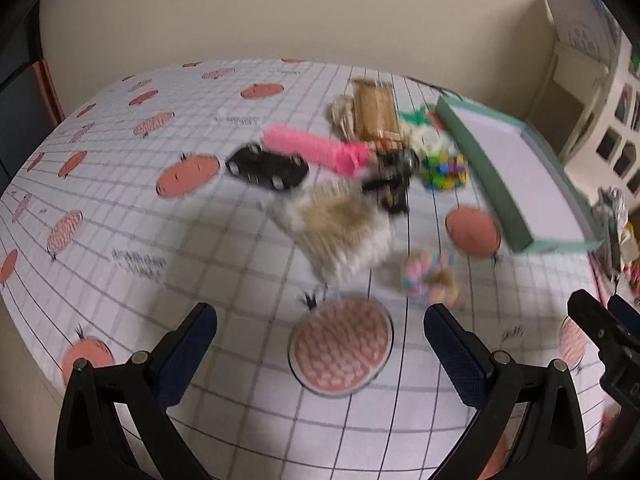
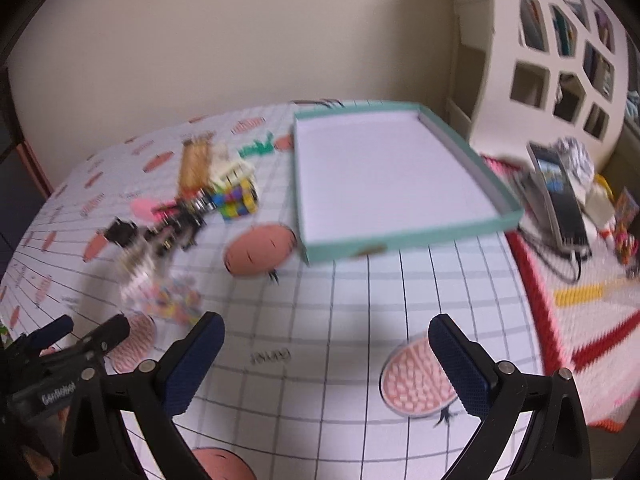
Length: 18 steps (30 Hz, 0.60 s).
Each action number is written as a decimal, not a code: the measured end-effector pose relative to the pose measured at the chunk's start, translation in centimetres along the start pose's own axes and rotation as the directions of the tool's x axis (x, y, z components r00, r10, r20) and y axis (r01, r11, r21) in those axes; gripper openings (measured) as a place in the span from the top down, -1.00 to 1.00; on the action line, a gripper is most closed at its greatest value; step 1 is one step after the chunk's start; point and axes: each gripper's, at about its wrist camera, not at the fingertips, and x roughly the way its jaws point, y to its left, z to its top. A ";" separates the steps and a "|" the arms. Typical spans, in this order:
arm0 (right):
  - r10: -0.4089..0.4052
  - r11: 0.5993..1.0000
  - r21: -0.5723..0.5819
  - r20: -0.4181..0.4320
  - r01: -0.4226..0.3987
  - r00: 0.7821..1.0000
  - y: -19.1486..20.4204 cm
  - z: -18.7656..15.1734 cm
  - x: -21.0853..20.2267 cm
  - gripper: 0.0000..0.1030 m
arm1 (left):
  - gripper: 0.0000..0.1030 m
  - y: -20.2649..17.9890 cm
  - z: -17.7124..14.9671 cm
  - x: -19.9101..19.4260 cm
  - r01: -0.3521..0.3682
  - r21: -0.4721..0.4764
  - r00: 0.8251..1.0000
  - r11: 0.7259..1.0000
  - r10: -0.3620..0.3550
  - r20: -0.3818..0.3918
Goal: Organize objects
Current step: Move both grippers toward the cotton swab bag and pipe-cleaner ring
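A blurred heap of toys lies on the patterned tablecloth: a black toy car, a pink ribbed tube, a furry beige toy, a multicoloured cube, a wooden piece and a pastel bundle. A shallow teal tray with a white floor stands empty to their right. My left gripper is open above the cloth, short of the heap. My right gripper is open too, in front of the tray. Each gripper shows at the edge of the other's view.
A white shelf unit with cut-out holes stands at the right against the wall. A phone and small items lie on a red and white knitted mat right of the table. The beige wall runs behind.
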 end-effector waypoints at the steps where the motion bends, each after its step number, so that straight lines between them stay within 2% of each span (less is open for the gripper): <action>1: -0.001 1.000 -0.020 0.010 0.001 1.000 0.3 0.8 -0.4 -1.00 | -1.00 0.1 0.6 -0.2 0.005 -0.002 1.000 1.000 -0.005 -0.001; 6: 0.035 0.995 -0.095 0.065 -0.029 0.997 1.7 4.3 -1.8 -1.00 | -1.00 1.4 4.3 -1.6 0.018 -0.029 1.000 0.999 -0.018 -0.009; 11: 0.087 0.986 -0.150 0.069 -0.076 0.994 3.2 6.5 -2.1 -1.00 | -1.00 1.8 7.1 -1.8 -0.006 -0.021 1.000 1.000 0.005 -0.030; 18: 0.168 0.961 -0.218 -0.029 -0.170 0.985 6.5 7.3 0.7 -1.00 | -1.00 1.5 8.8 0.1 0.011 -0.040 0.995 0.999 -0.015 -0.101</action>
